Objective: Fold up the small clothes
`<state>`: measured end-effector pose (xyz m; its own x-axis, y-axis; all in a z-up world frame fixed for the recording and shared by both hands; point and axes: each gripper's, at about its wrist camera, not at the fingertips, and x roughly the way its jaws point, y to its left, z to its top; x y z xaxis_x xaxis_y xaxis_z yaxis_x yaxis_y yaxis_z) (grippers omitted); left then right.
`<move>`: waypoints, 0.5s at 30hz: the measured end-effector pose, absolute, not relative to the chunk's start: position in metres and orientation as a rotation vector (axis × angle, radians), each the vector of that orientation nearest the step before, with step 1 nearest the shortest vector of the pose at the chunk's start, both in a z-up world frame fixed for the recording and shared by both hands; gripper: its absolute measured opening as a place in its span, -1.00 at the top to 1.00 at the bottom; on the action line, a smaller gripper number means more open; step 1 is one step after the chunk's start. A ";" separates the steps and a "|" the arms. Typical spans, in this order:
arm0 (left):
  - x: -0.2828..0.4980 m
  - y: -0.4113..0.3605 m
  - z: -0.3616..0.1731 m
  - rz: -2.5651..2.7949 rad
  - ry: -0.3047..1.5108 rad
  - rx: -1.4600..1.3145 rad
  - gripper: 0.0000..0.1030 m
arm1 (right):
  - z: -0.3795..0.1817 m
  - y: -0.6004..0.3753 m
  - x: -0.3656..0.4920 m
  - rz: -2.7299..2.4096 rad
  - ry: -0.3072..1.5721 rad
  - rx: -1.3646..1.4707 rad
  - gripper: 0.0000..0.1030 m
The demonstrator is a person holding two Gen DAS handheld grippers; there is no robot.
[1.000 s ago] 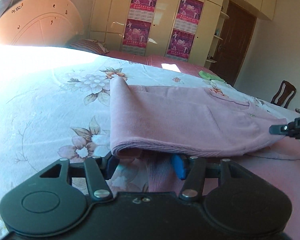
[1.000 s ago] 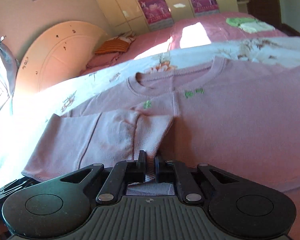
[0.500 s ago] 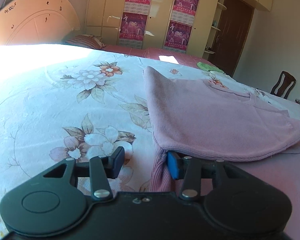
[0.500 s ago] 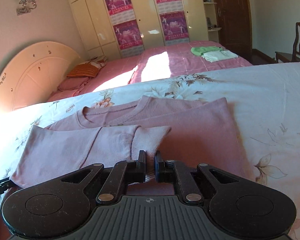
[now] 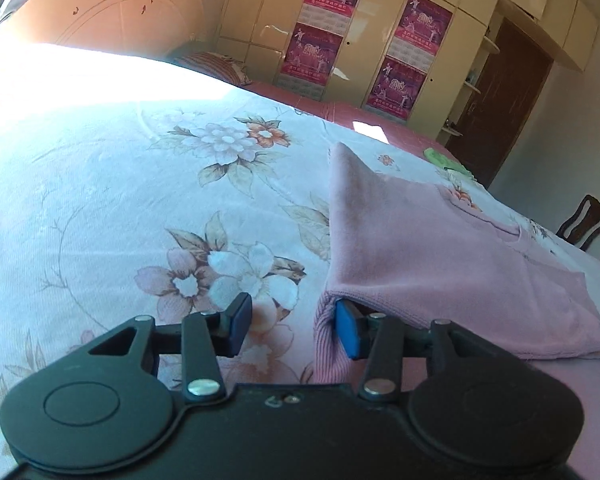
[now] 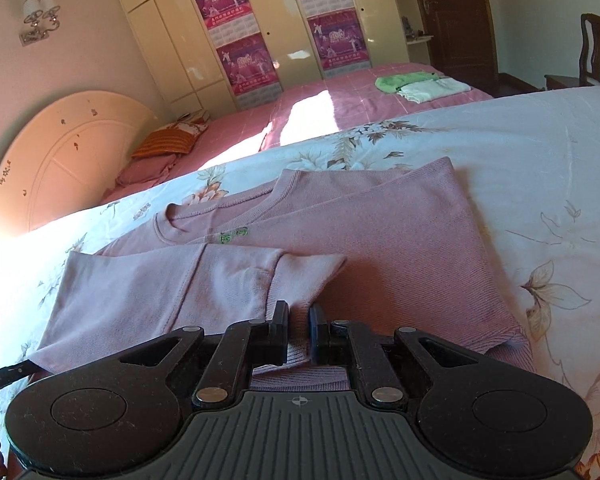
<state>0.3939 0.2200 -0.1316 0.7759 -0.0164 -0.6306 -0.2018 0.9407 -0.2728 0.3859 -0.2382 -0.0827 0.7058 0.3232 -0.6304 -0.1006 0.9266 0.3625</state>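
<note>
A pink sweater (image 6: 380, 236) is lying across the middle of the right wrist view on a floral bedsheet (image 6: 540, 152), its neckline toward the upper left and one sleeve folded over the body in the lower left. The right gripper (image 6: 299, 334) is sitting at the bottom centre of that view, its jaws nearly closed and pinching the ribbed cuff of the folded sleeve. In the left wrist view the sweater (image 5: 440, 256) is filling the right half of the frame, with the bedsheet (image 5: 140, 200) spreading over the left. The left gripper (image 5: 294, 330) is standing partly open at the bottom centre; its right blue pad is tucked at the fabric's folded edge while the left pad is hanging free over the sheet, so it seems to be gripping nothing, though the cloth is hiding part of that pad.
</note>
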 end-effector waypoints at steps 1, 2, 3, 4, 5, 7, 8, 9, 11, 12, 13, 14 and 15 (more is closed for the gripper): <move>0.390 0.222 -0.129 0.095 0.681 -0.348 0.10 | -0.081 -0.243 0.383 0.233 0.746 0.325 0.85; 0.385 0.224 -0.125 0.093 0.672 -0.366 0.10 | -0.080 -0.247 0.381 0.230 0.744 0.340 0.85; 0.379 0.225 -0.120 0.096 0.652 -0.374 0.10 | -0.079 -0.250 0.379 0.227 0.743 0.350 0.85; 0.376 0.225 -0.113 0.088 0.625 -0.377 0.09 | -0.077 -0.253 0.376 0.226 0.741 0.362 0.85; 0.374 0.223 -0.106 0.071 0.595 -0.382 0.05 | -0.077 -0.254 0.374 0.229 0.739 0.371 0.85; 0.377 0.214 -0.094 0.014 0.540 -0.391 -0.05 | -0.078 -0.254 0.372 0.245 0.745 0.384 0.85; 0.385 0.205 -0.090 -0.031 0.527 -0.390 -0.13 | -0.080 -0.250 0.372 0.255 0.752 0.384 0.85; 0.392 0.199 -0.090 -0.059 0.528 -0.389 -0.17 | -0.082 -0.247 0.372 0.261 0.757 0.381 0.85; 0.414 0.186 -0.104 -0.104 0.575 -0.391 -0.22 | -0.088 -0.238 0.372 0.279 0.772 0.379 0.85; 0.423 0.184 -0.114 -0.104 0.600 -0.391 -0.22 | -0.091 -0.235 0.373 0.285 0.781 0.377 0.85; 0.432 0.184 -0.128 -0.084 0.651 -0.386 -0.18 | -0.097 -0.230 0.375 0.279 0.806 0.362 0.85; 0.438 0.188 -0.139 -0.067 0.683 -0.379 0.03 | -0.102 -0.227 0.378 0.257 0.839 0.341 0.85; 0.435 0.193 -0.141 -0.066 0.658 -0.380 0.08 | -0.103 -0.229 0.378 0.244 0.838 0.345 0.85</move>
